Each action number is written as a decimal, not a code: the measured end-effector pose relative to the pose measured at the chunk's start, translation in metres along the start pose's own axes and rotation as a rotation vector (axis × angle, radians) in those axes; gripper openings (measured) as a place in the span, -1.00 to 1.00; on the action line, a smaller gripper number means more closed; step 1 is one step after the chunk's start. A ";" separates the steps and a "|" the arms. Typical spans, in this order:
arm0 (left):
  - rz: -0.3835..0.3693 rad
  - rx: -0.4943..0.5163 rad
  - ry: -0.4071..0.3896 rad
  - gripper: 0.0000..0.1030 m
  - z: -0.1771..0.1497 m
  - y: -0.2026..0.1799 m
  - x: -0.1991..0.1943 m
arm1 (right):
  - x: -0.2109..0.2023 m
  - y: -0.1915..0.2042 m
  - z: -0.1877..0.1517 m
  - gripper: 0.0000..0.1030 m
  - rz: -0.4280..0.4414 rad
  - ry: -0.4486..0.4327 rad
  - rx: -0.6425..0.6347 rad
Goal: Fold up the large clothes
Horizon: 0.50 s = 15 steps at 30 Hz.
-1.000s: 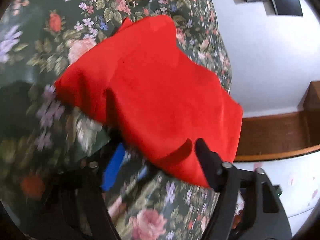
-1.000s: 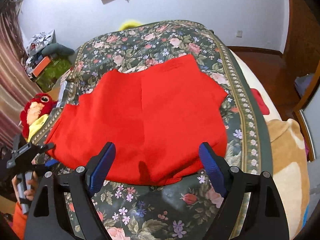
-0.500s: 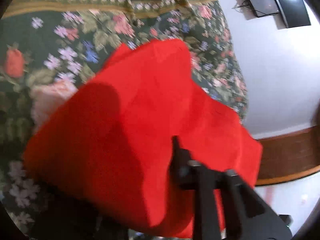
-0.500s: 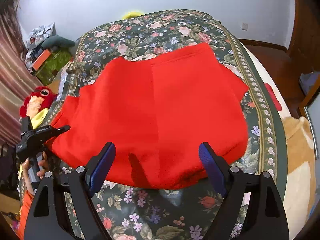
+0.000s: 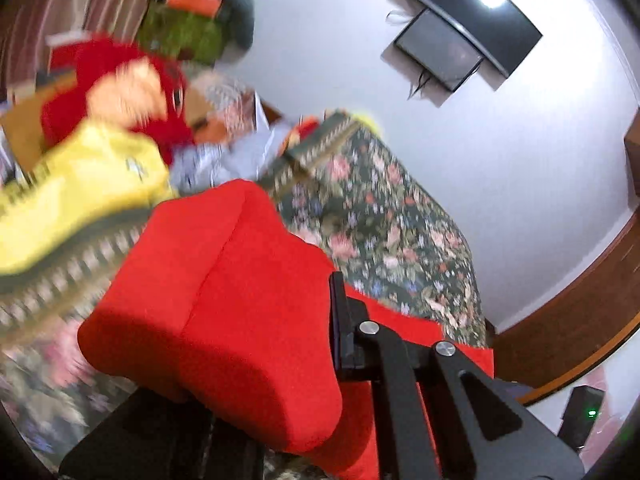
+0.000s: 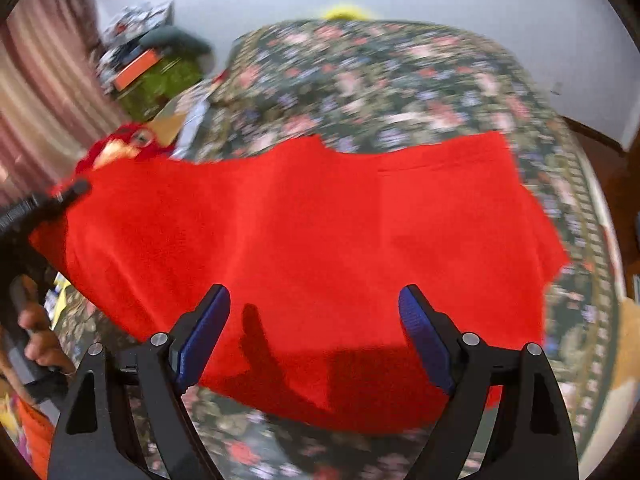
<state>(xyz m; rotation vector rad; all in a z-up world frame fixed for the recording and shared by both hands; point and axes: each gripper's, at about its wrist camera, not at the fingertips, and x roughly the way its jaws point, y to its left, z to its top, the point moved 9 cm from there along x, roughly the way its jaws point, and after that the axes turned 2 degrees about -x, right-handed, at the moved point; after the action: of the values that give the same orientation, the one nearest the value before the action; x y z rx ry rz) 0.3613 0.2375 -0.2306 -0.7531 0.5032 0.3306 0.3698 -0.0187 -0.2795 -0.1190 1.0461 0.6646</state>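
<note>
A large red garment (image 6: 320, 240) lies spread on the floral bedspread (image 6: 380, 80). In the right wrist view its left corner is lifted off the bed, pinched by my left gripper (image 6: 68, 194). The left wrist view shows that gripper (image 5: 334, 320) shut on the red garment (image 5: 224, 300), whose cloth bulges over the hidden left finger. My right gripper (image 6: 314, 320) hovers over the garment's near hem. It is open wide, its blue pads (image 6: 204, 332) apart with nothing between them.
A red plush toy (image 5: 120, 92) and a yellow cloth (image 5: 80, 184) sit beside the bed, with boxes and clutter (image 6: 160, 76) by the curtain. A hand (image 6: 36, 340) holds the left gripper's handle. A screen (image 5: 460, 40) hangs on the white wall.
My left gripper has shut on the garment's corner and risen with it, tilting up towards the wall. My right gripper has slid sideways along the near hem, still open.
</note>
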 end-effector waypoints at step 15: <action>-0.123 0.188 0.049 -0.85 -0.028 -0.094 -0.002 | 0.006 0.014 -0.020 0.94 0.040 0.009 -0.142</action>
<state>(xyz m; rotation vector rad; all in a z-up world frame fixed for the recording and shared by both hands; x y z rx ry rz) 0.3935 0.1522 -0.1936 -0.6079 0.5236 0.1482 0.3488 -0.0126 -0.2917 -0.2251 1.0112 0.7753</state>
